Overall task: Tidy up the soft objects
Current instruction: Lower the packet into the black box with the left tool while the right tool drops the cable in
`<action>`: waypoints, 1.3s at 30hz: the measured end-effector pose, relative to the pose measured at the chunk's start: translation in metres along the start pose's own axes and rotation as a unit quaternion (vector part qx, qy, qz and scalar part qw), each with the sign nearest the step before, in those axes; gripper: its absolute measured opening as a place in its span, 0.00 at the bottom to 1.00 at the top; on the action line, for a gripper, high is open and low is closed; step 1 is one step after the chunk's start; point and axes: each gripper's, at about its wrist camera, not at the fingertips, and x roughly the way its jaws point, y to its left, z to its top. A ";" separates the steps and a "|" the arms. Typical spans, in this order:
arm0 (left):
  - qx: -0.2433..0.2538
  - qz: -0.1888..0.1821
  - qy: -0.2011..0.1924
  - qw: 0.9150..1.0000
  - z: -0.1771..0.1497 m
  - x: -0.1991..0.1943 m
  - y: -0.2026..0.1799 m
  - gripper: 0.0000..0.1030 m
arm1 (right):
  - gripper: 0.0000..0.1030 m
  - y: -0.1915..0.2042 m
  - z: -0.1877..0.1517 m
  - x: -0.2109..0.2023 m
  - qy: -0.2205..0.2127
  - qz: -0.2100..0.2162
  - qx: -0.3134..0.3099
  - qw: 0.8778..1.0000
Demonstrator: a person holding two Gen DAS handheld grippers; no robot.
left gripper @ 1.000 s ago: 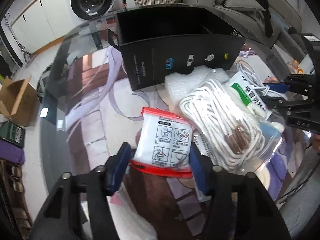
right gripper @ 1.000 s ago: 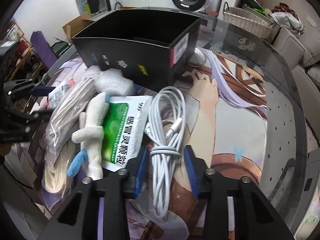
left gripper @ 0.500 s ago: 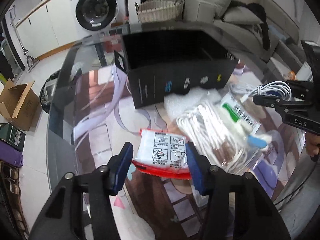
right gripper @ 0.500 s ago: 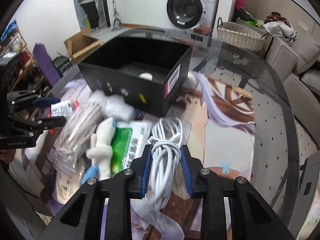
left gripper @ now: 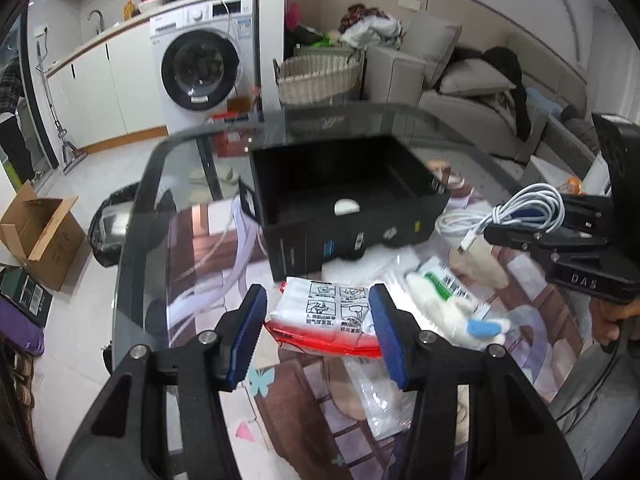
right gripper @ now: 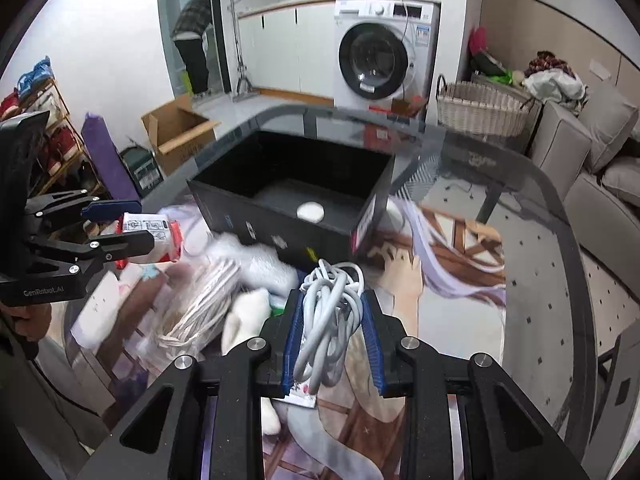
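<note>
Left gripper (left gripper: 318, 330): lower centre of the left wrist view; blue pads clamped on either side of a white packet with red edge (left gripper: 326, 316), held clear of the table.
Right gripper (right gripper: 332, 346): lower centre of the right wrist view; pads drawn in narrow, pinching a coiled white cable (right gripper: 326, 320), loops bunched above the pads and hanging below them.
Black box (left gripper: 340, 200): centre of the left wrist view, open top, on the glass table (left gripper: 152, 240); one small white round item (left gripper: 346, 206) on its floor.
Soft pile: just in front of the box, right of centre; bagged white rope (right gripper: 200, 312), green-and-white sachet (left gripper: 444, 284), white plush piece with blue tip (left gripper: 480, 326), white foam sheet (right gripper: 260, 264).
Background: washing machine (left gripper: 200, 72) upper left, wicker basket (left gripper: 320, 80) upper centre, cardboard carton (left gripper: 40, 236) on the floor at left.
</note>
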 end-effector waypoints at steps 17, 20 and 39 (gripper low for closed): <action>-0.018 0.018 -0.153 0.988 0.035 -0.043 -0.010 0.51 | 0.28 0.029 0.031 -0.070 -0.205 -0.010 -0.003 0.979; -0.020 0.028 -0.178 0.983 0.046 -0.044 -0.012 0.51 | 0.28 0.035 0.043 -0.072 -0.222 -0.015 -0.002 0.975; -0.057 0.069 -0.108 0.990 0.088 0.051 0.016 0.51 | 0.28 0.026 0.109 0.026 -0.109 -0.053 0.027 0.992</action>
